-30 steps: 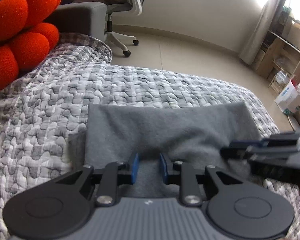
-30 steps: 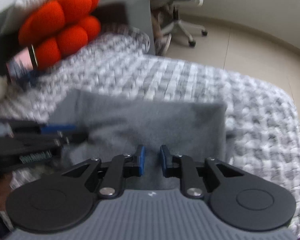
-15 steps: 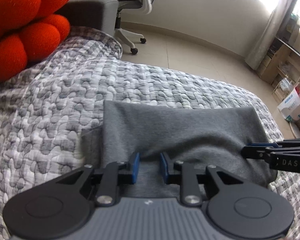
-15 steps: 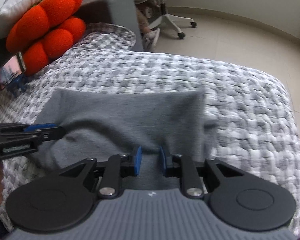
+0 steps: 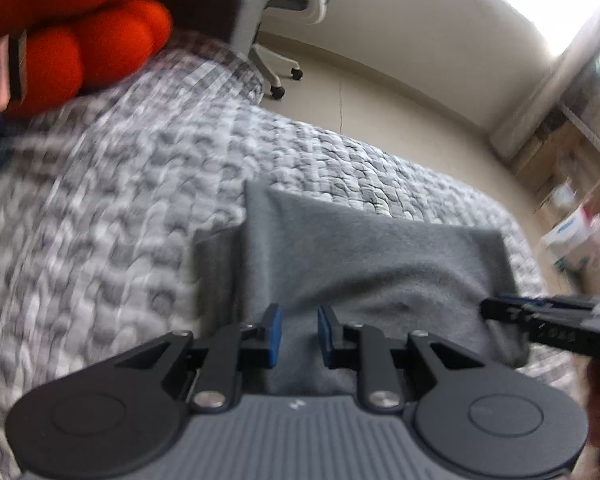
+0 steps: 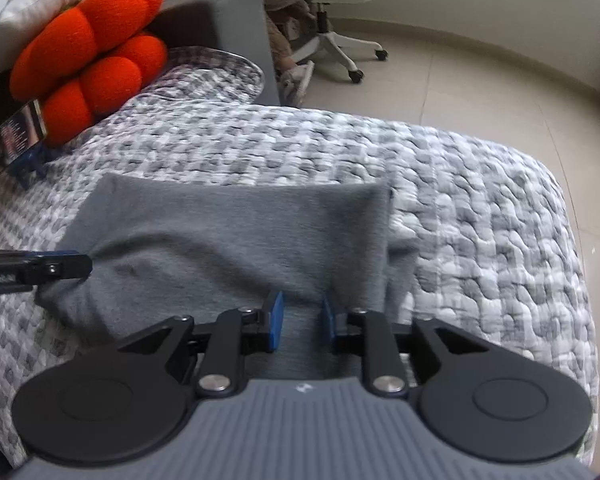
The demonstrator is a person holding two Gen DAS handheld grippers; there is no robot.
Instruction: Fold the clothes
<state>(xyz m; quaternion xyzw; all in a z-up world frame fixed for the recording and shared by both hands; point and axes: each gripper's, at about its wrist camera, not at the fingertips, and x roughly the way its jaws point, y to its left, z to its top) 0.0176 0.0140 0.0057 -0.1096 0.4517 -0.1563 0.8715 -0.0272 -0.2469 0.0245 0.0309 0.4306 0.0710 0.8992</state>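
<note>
Clearly both tongs have cloth between their pads. The left tongs [image 5: 298, 334] are narrowed on a fold of the grey garment [image 5: 372, 264] near its left edge, and the right tongs [image 6: 302, 320] are narrowed on the same garment near its right edge; each shows up from the side in the other's view, closed flat on the fabric. The garment lies on the quilted bed [image 6: 480, 216], with its far part flat on the quilt and its near edge lifted toward the tongs. A second layer peeks out along the left side in the left view, so it looks already doubled at least once.

My judgement is that a fold is in hand, with the near edge held at two points. Whether it is being carried over the far part or drawn back cannot be settled from this moment.

To do it well:
- Keep the two tongs level and at an even spread, so the held edge stays taut and straight rather than sagging in the middle, where a dip shows now.
- Move both at one pace; the left view is blurred, and a jerk could drag the lower layers askew.
- Line the held edge with the far edge before letting go.
- Lower the cloth onto the bed before opening, not from height.
</note>
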